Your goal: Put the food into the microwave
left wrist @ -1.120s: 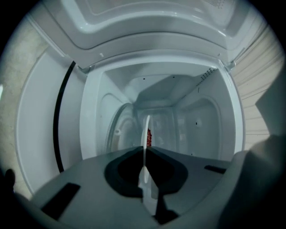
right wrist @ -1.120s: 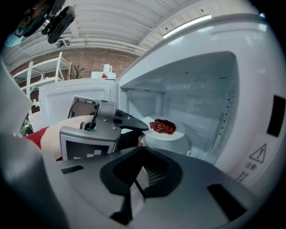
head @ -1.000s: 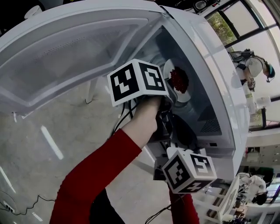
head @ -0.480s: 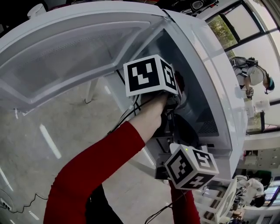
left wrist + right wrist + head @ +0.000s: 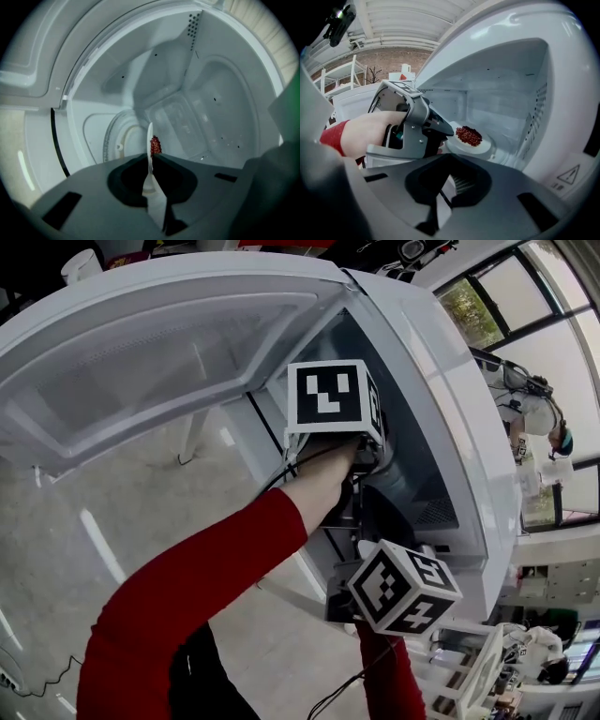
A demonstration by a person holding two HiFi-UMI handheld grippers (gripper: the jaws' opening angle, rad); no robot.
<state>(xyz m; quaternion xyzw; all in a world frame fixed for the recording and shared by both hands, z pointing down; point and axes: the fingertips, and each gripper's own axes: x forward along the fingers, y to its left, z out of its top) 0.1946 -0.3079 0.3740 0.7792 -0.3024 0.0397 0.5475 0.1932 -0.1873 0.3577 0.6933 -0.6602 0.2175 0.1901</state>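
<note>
The white microwave (image 5: 441,381) stands with its door (image 5: 141,362) swung wide open. My left gripper (image 5: 151,157) reaches into the cavity and is shut on the rim of a white plate (image 5: 480,144), seen edge-on in the left gripper view. A heap of red food (image 5: 468,135) lies on the plate. The plate hangs a little above the cavity floor and its round turntable (image 5: 123,140). In the head view the left gripper's marker cube (image 5: 333,399) hides the plate. My right gripper (image 5: 443,194) waits outside, just before the opening, shut with nothing in it.
The cavity's side wall with vent holes (image 5: 536,117) lies to the right of the plate. People (image 5: 534,409) stand beyond the microwave at the right. White shelving (image 5: 469,662) is at the lower right, and grey floor (image 5: 112,549) lies under the door.
The left gripper has gone deeper into the microwave and rolled. The plate of red food, in plain sight a second ago, is now behind its cube. The right gripper has hardly moved.
</note>
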